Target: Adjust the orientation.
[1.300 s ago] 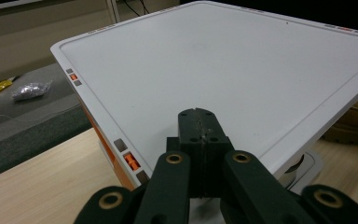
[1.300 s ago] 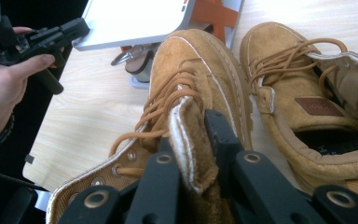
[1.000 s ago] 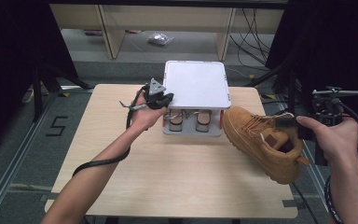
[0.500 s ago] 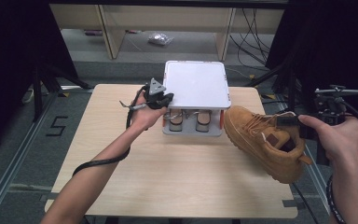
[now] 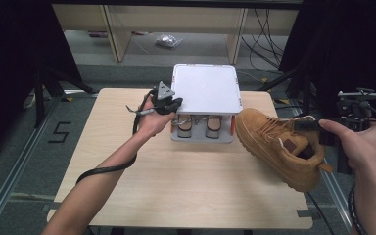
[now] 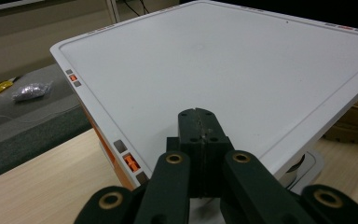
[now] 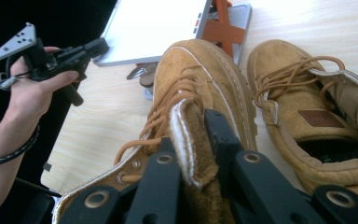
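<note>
My right gripper [image 7: 193, 135] is shut on the tongue of a tan suede boot [image 7: 200, 79], its black jaws on either side of the tongue. A second tan boot [image 7: 307, 116] lies just beside it on the table. In the high view the boots [image 5: 279, 144] sit at the table's right, with my right gripper [image 5: 306, 126] at their ankle end. My left gripper [image 6: 198, 116] is shut with nothing in it. Its tips rest at the left edge of a white flat-topped box [image 6: 214, 60], also seen from above as the left gripper [image 5: 175, 104] beside the box [image 5: 205, 88].
The white box stands on a grey base [image 5: 200, 138] with orange side supports and two round parts under the lid. The wooden table [image 5: 176, 186] has open room in front. Shelving, cables and a crumpled wrapper [image 5: 168, 40] lie on the floor beyond.
The right hand and the boot have drifted slightly to the right. The left hand and its gripper have stayed put.
</note>
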### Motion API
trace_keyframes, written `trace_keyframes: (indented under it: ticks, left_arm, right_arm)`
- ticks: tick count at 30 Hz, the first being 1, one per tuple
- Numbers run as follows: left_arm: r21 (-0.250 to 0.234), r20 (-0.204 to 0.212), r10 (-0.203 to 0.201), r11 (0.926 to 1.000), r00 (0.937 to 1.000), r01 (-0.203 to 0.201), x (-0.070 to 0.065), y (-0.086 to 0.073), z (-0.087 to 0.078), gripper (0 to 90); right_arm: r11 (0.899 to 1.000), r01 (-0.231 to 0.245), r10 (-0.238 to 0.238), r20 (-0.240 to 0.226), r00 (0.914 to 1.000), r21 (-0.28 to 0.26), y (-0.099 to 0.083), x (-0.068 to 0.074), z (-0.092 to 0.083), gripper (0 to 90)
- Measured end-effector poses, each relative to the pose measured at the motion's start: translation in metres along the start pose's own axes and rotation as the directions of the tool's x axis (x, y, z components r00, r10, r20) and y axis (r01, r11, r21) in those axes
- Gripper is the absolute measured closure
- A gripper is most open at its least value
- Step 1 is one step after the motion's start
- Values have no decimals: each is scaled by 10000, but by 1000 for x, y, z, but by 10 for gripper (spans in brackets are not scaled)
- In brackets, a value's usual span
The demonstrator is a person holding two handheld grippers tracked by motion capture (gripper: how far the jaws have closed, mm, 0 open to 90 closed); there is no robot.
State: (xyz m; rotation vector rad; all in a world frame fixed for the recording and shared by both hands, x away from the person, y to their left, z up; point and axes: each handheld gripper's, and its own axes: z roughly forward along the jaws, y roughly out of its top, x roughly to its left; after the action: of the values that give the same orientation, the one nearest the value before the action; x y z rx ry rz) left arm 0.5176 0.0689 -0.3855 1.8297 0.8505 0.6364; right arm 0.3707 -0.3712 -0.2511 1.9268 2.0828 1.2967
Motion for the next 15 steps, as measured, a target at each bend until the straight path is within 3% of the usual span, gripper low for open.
trace_keyframes:
  ticks: [2, 3, 5, 6, 7, 9, 15]
  left_arm:
    - [2, 8, 1, 10000, 10000, -1, 0, 0, 0, 897]
    - [6, 7, 14, 10000, 10000, -14, 0, 0, 0, 897]
    - [3, 11, 35, 10000, 10000, -35, 0, 0, 0, 897]
    - [11, 11, 46, 10000, 10000, -46, 0, 0, 0, 897]
    - [18, 14, 54, 10000, 10000, -54, 0, 0, 0, 897]
    - [40, 23, 76, 10000, 10000, -76, 0, 1, 0, 897]
    - [34, 44, 34, 10000, 10000, -35, 1, 1, 0, 897]
  right_arm:
    - [9998, -184, 184, -62, 9998, -17, 0, 2, -2, 843]
    - [10000, -10, 10, -15, 10000, -48, 1, 2, -3, 843]
    - [9999, -155, 154, -69, 9999, -76, 1, 4, -6, 843]
    - [9998, 51, -51, -48, 10000, -184, 2, 3, -6, 843]
    - [9996, -245, 243, -146, 9996, -140, 2, 6, -8, 843]
    - [9997, 102, -104, -99, 9999, -221, 4, 5, -9, 843]
    - [9997, -40, 39, -80, 10000, -237, 10, 12, -10, 843]
